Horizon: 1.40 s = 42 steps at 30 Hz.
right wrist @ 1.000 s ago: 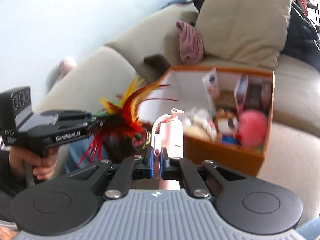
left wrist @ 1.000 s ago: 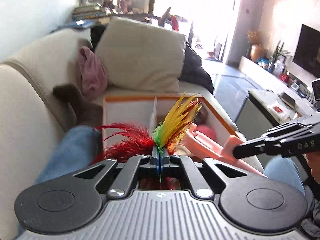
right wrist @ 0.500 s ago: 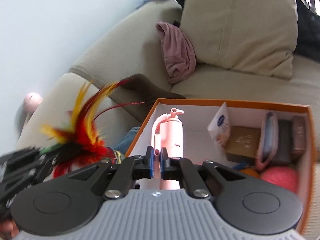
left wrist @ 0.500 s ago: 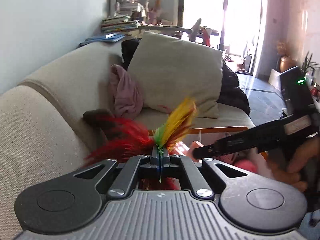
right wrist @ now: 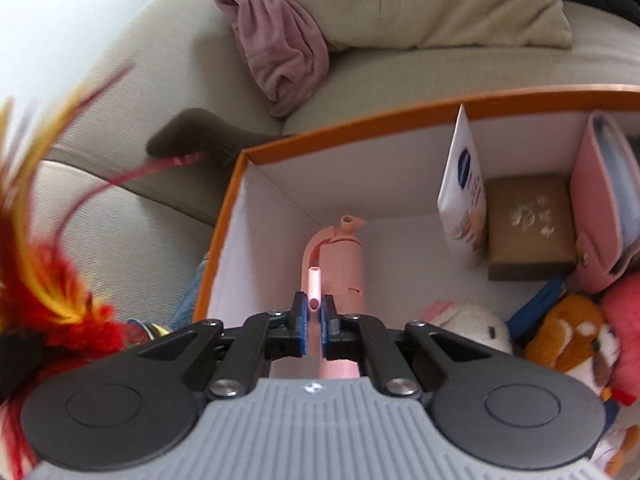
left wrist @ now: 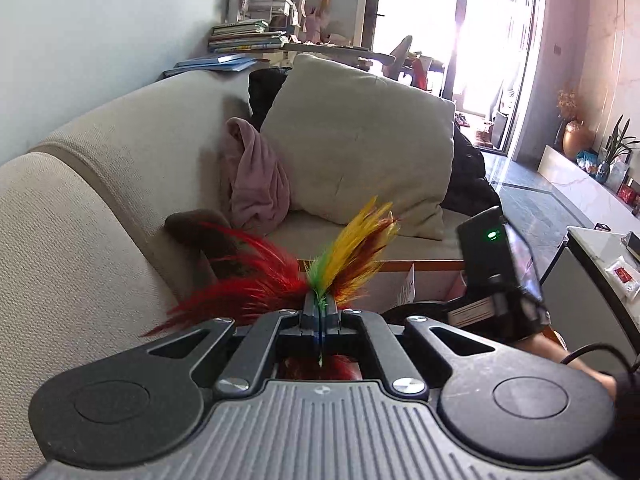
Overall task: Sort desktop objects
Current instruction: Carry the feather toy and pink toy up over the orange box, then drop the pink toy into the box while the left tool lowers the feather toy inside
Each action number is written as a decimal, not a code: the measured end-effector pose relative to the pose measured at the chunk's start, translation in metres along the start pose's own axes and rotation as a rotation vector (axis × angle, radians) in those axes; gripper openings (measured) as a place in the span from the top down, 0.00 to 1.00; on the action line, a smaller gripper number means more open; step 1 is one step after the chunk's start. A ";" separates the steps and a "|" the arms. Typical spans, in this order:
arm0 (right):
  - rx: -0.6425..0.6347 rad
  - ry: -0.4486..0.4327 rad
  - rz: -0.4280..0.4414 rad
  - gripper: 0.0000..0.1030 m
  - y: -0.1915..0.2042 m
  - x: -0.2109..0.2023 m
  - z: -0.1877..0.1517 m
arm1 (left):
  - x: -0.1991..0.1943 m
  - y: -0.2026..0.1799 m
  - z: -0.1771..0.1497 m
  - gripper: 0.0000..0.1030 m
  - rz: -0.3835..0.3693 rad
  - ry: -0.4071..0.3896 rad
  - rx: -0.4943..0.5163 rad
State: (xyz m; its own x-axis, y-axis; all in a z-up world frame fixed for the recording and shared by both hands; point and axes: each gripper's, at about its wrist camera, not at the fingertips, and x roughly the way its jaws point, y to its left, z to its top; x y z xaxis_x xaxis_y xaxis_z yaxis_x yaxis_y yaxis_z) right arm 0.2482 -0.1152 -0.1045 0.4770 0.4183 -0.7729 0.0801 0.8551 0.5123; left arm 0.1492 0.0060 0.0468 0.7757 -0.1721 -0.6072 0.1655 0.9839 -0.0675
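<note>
both hand-held grippers clamp objects: feathers, pink extinguisher.

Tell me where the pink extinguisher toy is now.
In the right wrist view, the pink extinguisher toy is gripped by the right claw, over the orange box's left compartment.

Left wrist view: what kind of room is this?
Most likely a home living room: a beige sofa with a cushion, a TV bench with plants, and a balcony door behind.
</note>
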 end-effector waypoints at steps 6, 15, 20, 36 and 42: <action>0.026 0.049 -0.009 0.93 0.000 0.016 -0.008 | 0.007 0.000 -0.003 0.99 -0.005 0.010 -0.002; -0.024 0.112 -0.023 0.81 0.004 0.028 -0.002 | 0.007 -0.006 -0.002 0.99 -0.018 0.011 -0.001; -0.122 0.081 -0.047 0.69 0.010 0.016 -0.003 | 0.004 -0.012 -0.002 0.99 -0.030 0.004 0.008; -0.496 -0.237 -0.227 0.62 -0.025 -0.102 -0.022 | 0.005 -0.057 0.000 0.99 -0.112 0.000 0.082; -0.453 -0.378 -0.318 0.62 -0.068 -0.151 -0.038 | 0.016 -0.069 0.001 0.99 -0.138 0.014 0.095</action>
State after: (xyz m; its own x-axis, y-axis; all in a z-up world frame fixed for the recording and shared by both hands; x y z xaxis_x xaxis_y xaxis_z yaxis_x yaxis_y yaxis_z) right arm 0.1379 -0.2247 -0.0370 0.7712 0.0588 -0.6338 -0.0686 0.9976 0.0091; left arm 0.1505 -0.0647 0.0430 0.7334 -0.3037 -0.6082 0.3268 0.9420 -0.0763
